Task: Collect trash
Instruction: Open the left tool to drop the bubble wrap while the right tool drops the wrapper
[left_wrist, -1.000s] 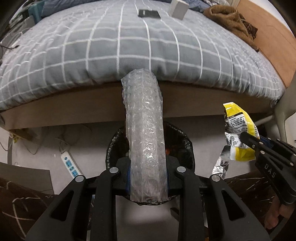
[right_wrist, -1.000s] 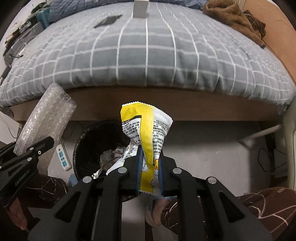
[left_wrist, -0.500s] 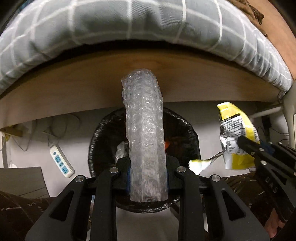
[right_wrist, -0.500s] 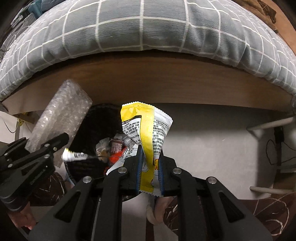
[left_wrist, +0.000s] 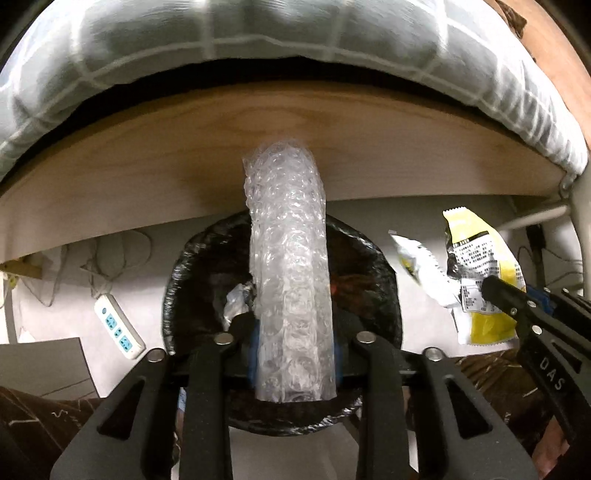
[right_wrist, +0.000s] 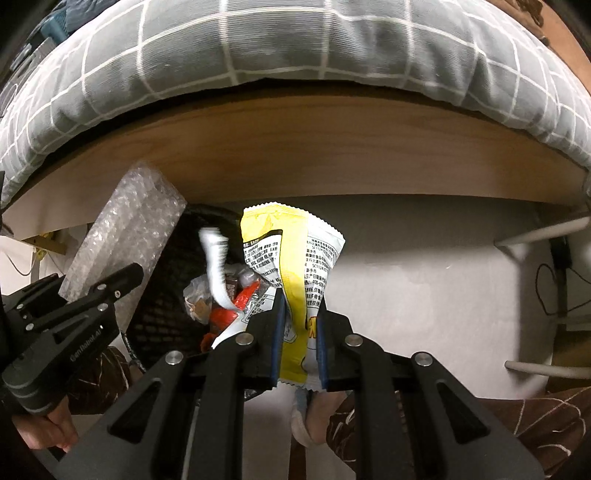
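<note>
Left claw: pointed steeply down over a black-lined trash bin, jaws opening, a roll of clear bubble wrap between the blue pads; whether the pads press it is hard to judge, though the roll stands upright between them. Right claw: clenched on a yellow-and-white snack wrapper, held just right of the bin's rim. A torn white strip hangs blurred from the wrapper's left side, over the bin.

Surface and room: pale grey floor; wooden bed frame running across the upper view; grey quilt with a white grid overhanging it. White power strip with blue sockets lies on the floor left of the bin, thin cables beside it. White tube legs of some furniture at right, item unclear.

Writing: "DAS" on the right claw's side as seen from the left camera; "SenRobot.AI", roughly legible, on the left claw's side. Wrapper carries dense black small print, too fine to read.

Hidden or unclear: bin contents partly visible, red and silver wrappers; bin's near rim covered by both claws. Dark patterned trouser legs and a toe cut off at the lower edge.
</note>
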